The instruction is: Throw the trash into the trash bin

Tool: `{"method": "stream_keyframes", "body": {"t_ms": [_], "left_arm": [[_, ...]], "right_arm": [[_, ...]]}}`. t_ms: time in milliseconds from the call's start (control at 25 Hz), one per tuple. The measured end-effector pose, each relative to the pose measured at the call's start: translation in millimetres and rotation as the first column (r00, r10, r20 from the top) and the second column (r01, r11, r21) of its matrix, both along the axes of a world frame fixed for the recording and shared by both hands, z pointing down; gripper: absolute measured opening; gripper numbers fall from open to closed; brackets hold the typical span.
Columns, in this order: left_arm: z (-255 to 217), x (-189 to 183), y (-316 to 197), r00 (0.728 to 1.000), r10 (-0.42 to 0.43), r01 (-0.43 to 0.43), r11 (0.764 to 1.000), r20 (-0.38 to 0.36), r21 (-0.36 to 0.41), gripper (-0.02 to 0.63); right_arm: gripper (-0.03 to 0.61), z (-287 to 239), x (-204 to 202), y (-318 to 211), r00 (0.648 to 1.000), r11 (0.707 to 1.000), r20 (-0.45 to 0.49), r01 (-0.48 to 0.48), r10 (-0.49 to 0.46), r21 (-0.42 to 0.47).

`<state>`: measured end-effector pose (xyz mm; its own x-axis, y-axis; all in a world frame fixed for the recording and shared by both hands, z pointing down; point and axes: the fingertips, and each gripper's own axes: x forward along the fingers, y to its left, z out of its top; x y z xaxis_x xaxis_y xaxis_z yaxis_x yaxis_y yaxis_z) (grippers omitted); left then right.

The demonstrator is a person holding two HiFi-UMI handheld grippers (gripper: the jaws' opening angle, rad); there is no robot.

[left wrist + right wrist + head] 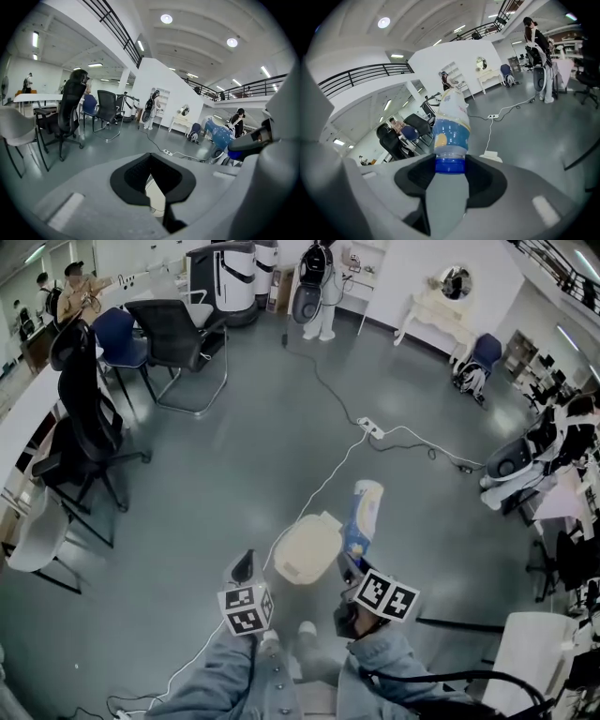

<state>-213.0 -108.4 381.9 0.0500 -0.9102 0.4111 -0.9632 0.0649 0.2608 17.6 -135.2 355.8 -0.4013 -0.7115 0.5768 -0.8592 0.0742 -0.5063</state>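
A plastic bottle (364, 514) with a blue label and a blue cap is held by its cap end in my right gripper (349, 564), which is shut on it. In the right gripper view the bottle (450, 126) sticks out past the gripper (450, 165), bottom end away from me. A cream trash bin (307, 549) stands on the floor just left of the bottle and ahead of both grippers. My left gripper (242, 566) hangs left of the bin, its jaws together with nothing between them. In the left gripper view a strip of the bin (154, 191) shows past that gripper (154, 180).
A white cable (328, 479) runs over the grey floor from a power strip (370, 427) towards the bin. Black office chairs (89, 427) stand at the left. A white chair (534, 652) is at the lower right. People and desks line the far edges.
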Motion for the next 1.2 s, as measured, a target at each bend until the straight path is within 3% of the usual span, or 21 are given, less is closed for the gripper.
{"method": "stream_keyframes", "body": {"t_ms": [280, 480, 1000, 1200], "left_arm": [[23.8, 10.6, -5.9, 1.000, 0.012, -0.011, 0.998, 0.017, -0.055, 0.006], [63.5, 27.5, -10.4, 0.999, 0.035, -0.030, 0.992, 0.039, -0.120, 0.006], [247.2, 68.4, -17.4, 0.992, 0.123, -0.107, 0.954, 0.040, -0.281, 0.006], [302.7, 87.6, -13.6, 0.977, 0.209, -0.186, 0.929, 0.039, -0.321, 0.006]], "right_arm": [[0.196, 27.5, 23.0, -12.5, 1.000, 0.999, -0.026, -0.015, 0.014, -0.031], [0.196, 74.5, 48.0, -19.0, 0.998, 0.995, -0.056, -0.032, 0.027, -0.089], [0.196, 253.4, 101.6, -4.0, 0.991, 0.960, -0.118, -0.091, 0.062, -0.265], [0.196, 306.9, 116.7, 11.4, 0.989, 0.940, -0.119, -0.126, 0.093, -0.316]]}}
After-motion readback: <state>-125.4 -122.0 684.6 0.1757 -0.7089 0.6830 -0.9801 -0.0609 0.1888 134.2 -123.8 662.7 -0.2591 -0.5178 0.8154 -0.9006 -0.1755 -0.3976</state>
